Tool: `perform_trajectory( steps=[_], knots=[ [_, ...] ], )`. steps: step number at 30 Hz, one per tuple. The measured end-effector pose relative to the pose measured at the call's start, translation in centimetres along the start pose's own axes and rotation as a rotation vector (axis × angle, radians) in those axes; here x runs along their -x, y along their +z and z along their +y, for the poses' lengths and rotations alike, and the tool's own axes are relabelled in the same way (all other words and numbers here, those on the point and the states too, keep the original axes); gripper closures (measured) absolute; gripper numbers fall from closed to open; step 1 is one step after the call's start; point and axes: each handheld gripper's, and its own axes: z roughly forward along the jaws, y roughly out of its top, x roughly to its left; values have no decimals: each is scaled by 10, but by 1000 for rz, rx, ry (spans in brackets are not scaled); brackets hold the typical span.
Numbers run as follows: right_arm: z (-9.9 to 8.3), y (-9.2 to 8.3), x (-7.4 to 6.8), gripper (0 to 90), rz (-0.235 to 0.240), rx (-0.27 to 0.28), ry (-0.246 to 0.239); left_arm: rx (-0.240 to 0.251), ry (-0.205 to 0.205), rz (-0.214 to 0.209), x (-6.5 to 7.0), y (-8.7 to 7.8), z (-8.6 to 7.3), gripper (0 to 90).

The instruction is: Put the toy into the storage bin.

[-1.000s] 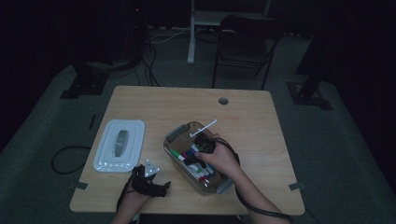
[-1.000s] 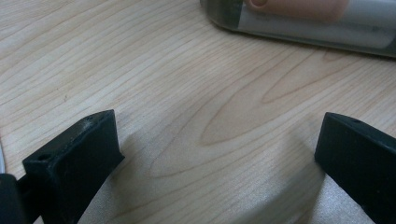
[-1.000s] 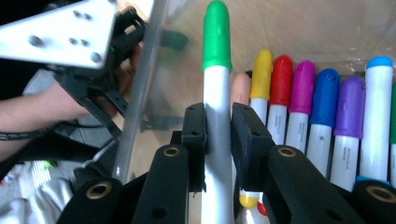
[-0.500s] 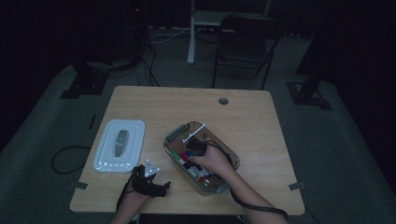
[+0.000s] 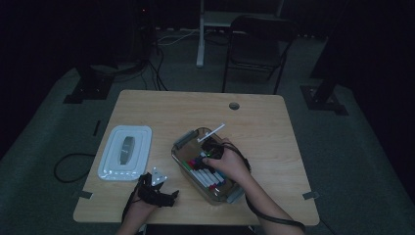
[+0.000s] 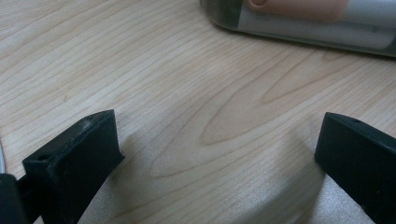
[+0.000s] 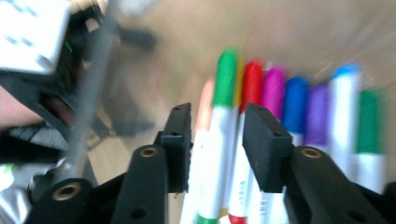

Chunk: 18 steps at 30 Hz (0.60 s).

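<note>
A clear plastic bin [image 5: 182, 143] sits mid-table with a row of white markers [image 5: 208, 175] with coloured caps lying in it. A person's right hand holds my right gripper [image 5: 209, 152] down inside the bin. In the right gripper view my right gripper [image 7: 217, 112] has its jaws drawn narrow on either side of a green-capped marker [image 7: 226, 77], with a red-capped marker [image 7: 252, 81] right beside it; that view is blurred. My left gripper [image 5: 169, 196] rests near the table's front left edge. Its jaws stand wide apart over bare wood [image 6: 217, 123], the bin's wall [image 6: 303, 35] ahead of them.
A white rectangular lid [image 5: 111, 164] with a grey handle [image 5: 128, 147] lies at the left of the table. A thin white stick [image 5: 213, 131] juts over the bin's far rim. Beyond the table stand a dark folding chair [image 5: 257, 44] and cables on the floor.
The right hand has shifted a little leftward inside the bin and settled over the markers. The left gripper has stayed where it was.
</note>
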Motion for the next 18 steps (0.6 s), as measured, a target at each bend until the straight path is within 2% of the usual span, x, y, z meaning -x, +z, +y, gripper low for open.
perform_trajectory(
  steps=[1, 3, 4, 7, 9, 12, 14, 18],
  knots=[
    [0, -7, 1, 580, -6, 24, -3, 2, 0, 1, 0, 0, 0, 6],
    [-1, -28, 6, 569, -17, 111, -7, -1, 0, 0, 0, 0, 0, 6],
    [-2, -35, 9, 555, -19, 130, -6, 0, 0, 0, 0, 0, 0, 6],
    [-7, -62, 23, 533, -78, 206, 7, -1, 0, 0, 0, 0, 0, 6],
    [-13, -77, 35, 534, -117, 251, 34, -1, 0, 0, 0, 0, 0, 6],
    [-23, -94, 53, 541, -148, 290, 84, 1, 0, 1, 0, 0, 0, 6],
    [-31, -99, 65, 543, -178, 295, 113, 1, 0, 1, 0, 0, 0, 6],
    [-45, -95, 88, 547, -220, 279, 169, 1, -1, 1, 0, 0, 0, 6]
  ],
)
